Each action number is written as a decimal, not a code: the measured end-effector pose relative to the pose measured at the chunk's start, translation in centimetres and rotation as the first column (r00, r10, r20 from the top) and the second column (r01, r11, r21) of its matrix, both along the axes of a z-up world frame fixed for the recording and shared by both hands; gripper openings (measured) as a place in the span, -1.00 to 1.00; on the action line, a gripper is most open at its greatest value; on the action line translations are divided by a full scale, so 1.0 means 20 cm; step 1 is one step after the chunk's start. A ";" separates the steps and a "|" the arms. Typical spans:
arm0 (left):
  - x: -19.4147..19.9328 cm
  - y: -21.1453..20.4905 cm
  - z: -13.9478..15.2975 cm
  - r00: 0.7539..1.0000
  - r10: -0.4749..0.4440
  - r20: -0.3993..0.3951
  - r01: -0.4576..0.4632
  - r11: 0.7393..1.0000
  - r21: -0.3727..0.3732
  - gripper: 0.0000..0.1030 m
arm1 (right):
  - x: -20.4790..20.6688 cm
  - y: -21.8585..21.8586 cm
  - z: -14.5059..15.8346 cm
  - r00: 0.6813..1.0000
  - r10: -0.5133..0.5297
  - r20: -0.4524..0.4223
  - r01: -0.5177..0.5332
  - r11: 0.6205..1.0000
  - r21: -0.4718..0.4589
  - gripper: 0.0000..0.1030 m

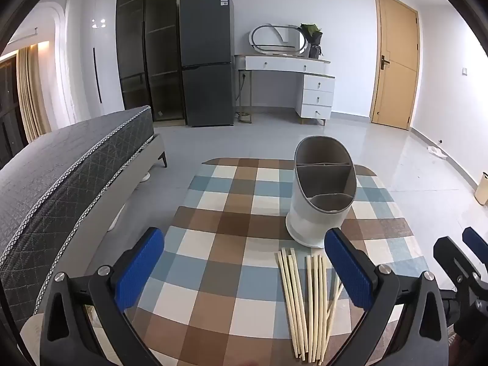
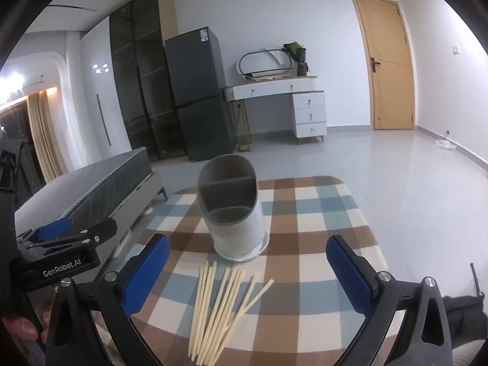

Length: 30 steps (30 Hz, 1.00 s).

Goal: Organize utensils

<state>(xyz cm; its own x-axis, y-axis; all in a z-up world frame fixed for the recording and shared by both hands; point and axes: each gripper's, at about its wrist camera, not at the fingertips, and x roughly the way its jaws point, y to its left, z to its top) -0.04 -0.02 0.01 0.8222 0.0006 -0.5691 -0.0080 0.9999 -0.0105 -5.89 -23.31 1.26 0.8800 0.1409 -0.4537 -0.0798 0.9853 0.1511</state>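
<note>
Left wrist view: the left gripper [image 1: 244, 270] is hovering above the checked blue, brown and cream tablecloth [image 1: 213, 201], its blue-padded jaws standing fully spread with nothing between them.
Right wrist view: the right gripper [image 2: 247, 271] is likewise standing wide apart and empty, tilting down toward the table; the left gripper [image 2: 65, 233] is showing at the left edge.
Utensils: a loose bundle of pale, thin wooden chopsticks [image 2: 218, 308] is lying flat on the cloth, near the front edge, fanning slightly at the far tips.
Destination: an oval white utensil holder with grey inner dividers [image 2: 235, 210] is standing upright just beyond the chopstick tips, apart from them; its compartments are appearing empty.
Handling, chopsticks: judged light, stiff and smooth; likely to be rolling or scattering when nudged, and sitting low against soft cloth.
Grasp point: probably mid-length across several sticks at once, the pads closing from both sides so that the bundle is staying level.
Handling, holder: judged light plastic, possibly tipping when sticks are dropping against its rim.
Progress: no stick is yet sitting in the holder.
</note>
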 end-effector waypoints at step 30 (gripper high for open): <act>0.03 0.00 -0.04 0.999 0.002 -0.047 -0.003 1.000 -0.013 0.99 | -0.02 -0.03 0.01 0.999 -0.037 0.002 0.037 0.999 0.015 1.00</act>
